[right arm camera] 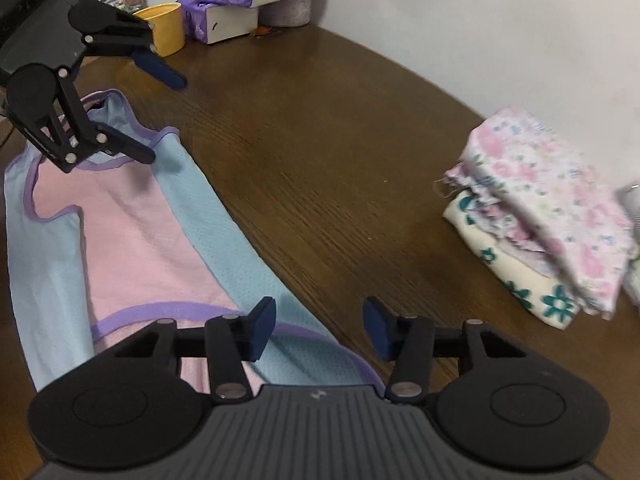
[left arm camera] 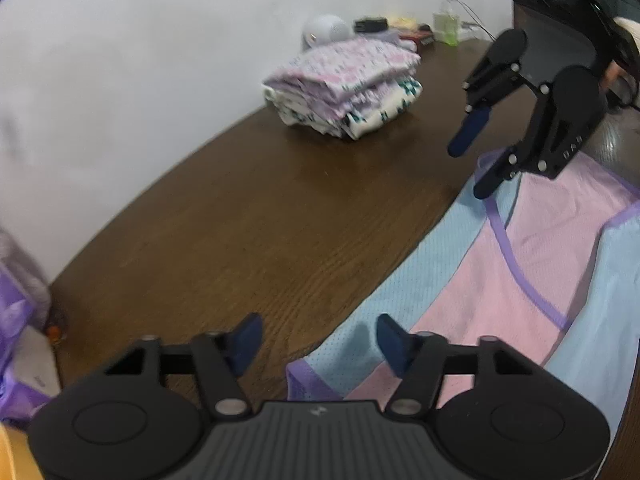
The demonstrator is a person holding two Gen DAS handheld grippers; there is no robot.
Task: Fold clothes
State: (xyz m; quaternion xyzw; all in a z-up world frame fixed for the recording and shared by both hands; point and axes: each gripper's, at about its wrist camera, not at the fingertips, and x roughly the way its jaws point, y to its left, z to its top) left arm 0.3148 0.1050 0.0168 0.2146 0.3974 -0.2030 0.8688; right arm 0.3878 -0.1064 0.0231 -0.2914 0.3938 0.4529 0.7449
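Both your claws hang half-open, empty, over the vest's edge.
Left gripper (left arm camera: 318, 344) and right gripper (right arm camera: 320, 328) straddle the pastel vest (right arm camera: 128, 240); only the right view shows the yellow cup (right arm camera: 166, 26) upper left; bare table (left arm camera: 240, 220) lies before the folded pile (left arm camera: 344, 88).

A bench (right arm camera: 340, 140) fills most of the right wrist view. A garment (right arm camera: 132, 240) lies flat on it at lower left. A stack of folded clothes (right arm camera: 552, 224) sits on the bench at right, well apart from the garment. Tissue packs (right arm camera: 228, 0) and a cup (right arm camera: 166, 28) stand at the upper left, against the wall (right arm camera: 500, 20) behind the bench.
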